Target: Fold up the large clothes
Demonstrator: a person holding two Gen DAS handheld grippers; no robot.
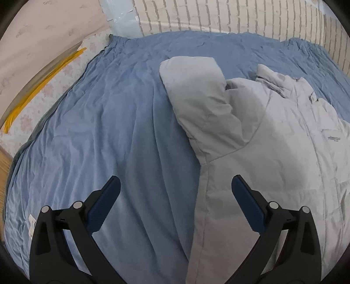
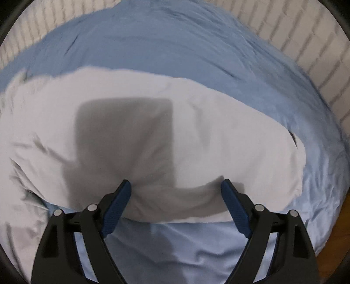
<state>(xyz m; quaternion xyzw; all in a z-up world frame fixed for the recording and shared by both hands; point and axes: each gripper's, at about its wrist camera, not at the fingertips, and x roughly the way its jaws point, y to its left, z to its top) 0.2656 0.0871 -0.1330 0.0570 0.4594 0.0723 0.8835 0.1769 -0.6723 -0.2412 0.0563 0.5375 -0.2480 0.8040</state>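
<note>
- A light grey padded jacket (image 1: 273, 139) lay front-up on a blue bedspread (image 1: 122, 122) that covered the bed, with its zipped placket running down the middle and a small dark logo on the chest.
- In the left wrist view, 1 sleeve (image 1: 196, 104) was folded up over the shoulder, so that its cuff end pointed toward the far side of the bed, beside the stand-up collar (image 1: 282, 83).
- The left gripper (image 1: 176, 181) hung above the side edge of the jacket with its 2 blue-padded fingers (image 1: 105, 207) spread wide; 1 finger stood over the bedspread and the other over the grey fabric, and nothing was clamped between them.
- The right gripper (image 2: 176, 185) was also spread wide, its jaws not pressing on anything.
- In the right wrist view, which was somewhat blurred, the near edge of the jacket (image 2: 196, 135) sat between the 2 finger tips, and a soft fold of fabric bulged there; whether the pads touched the cloth could not be told.
- A squarish shadow fell on the grey fabric just beyond the right gripper.
- A wall with a pale brick pattern (image 1: 218, 15) ran along the far side of the bed.
- To the left of the bed lay a floral cloth (image 1: 43, 96) with a yellow strip (image 1: 43, 87) across it, and a sliver of wooden floor (image 1: 5, 166) showed at the edge.
</note>
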